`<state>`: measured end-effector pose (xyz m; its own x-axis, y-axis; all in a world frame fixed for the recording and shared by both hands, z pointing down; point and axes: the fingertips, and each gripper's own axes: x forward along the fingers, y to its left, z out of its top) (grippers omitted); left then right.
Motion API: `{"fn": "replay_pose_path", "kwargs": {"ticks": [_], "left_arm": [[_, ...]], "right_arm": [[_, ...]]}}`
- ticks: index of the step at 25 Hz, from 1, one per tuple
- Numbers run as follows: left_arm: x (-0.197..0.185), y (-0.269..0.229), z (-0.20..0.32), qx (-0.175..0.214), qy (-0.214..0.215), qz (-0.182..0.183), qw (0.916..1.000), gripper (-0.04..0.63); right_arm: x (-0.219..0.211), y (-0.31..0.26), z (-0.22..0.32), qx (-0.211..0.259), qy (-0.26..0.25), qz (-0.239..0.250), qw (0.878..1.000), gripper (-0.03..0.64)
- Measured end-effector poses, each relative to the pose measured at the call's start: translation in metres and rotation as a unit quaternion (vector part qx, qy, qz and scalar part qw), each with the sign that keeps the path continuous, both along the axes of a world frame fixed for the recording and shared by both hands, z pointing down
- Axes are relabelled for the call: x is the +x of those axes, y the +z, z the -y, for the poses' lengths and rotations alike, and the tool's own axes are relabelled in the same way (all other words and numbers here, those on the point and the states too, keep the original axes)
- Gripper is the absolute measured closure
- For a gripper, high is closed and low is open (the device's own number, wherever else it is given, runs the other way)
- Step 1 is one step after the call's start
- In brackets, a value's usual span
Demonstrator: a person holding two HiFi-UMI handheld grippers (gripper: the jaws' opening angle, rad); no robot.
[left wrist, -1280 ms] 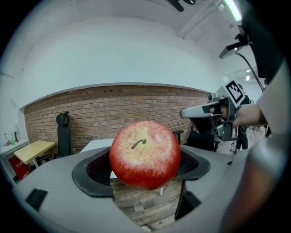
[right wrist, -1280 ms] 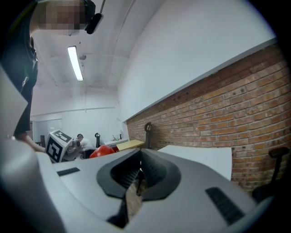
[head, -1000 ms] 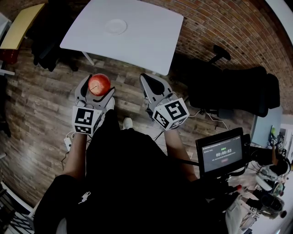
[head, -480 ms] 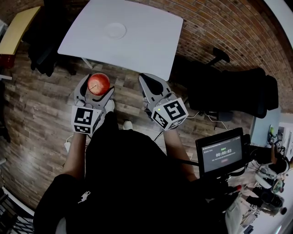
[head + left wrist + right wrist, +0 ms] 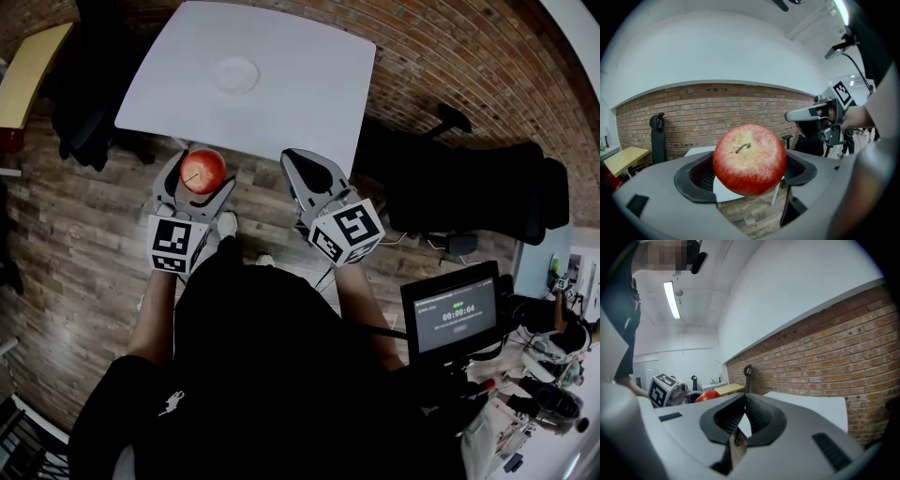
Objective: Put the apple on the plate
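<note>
White tabletop [image 5: 281,84] ahead, brick wall behind it. Right gripper [image 5: 302,165] is up over the floor, jaws pressed together, nothing in them. Left gripper [image 5: 199,177] is clamped on the red apple [image 5: 203,170], just short of the tabletop's near edge. The plate [image 5: 235,73] sits bare further back.

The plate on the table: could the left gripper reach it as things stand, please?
Probably: the left gripper, gripping the apple, is near the table edge, and bare tabletop leads to the plate.

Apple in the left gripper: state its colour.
The apple is red, paler yellowish round the stem; best in left gripper view.
</note>
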<state>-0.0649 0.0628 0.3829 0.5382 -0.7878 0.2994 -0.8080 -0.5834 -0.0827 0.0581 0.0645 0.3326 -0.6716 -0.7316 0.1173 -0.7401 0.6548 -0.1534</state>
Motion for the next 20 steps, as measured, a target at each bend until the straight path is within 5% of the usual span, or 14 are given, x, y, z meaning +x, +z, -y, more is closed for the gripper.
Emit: {"fn": "replay_pose_path", "kwargs": {"ticks": [20], "left_arm": [[-0.033,0.004,0.099,-0.012,0.055,-0.005,0.9984,0.175]], "right_arm": [[-0.047,0.000,0.086,-0.011,0.031,-0.025,0.999,0.612]]}}
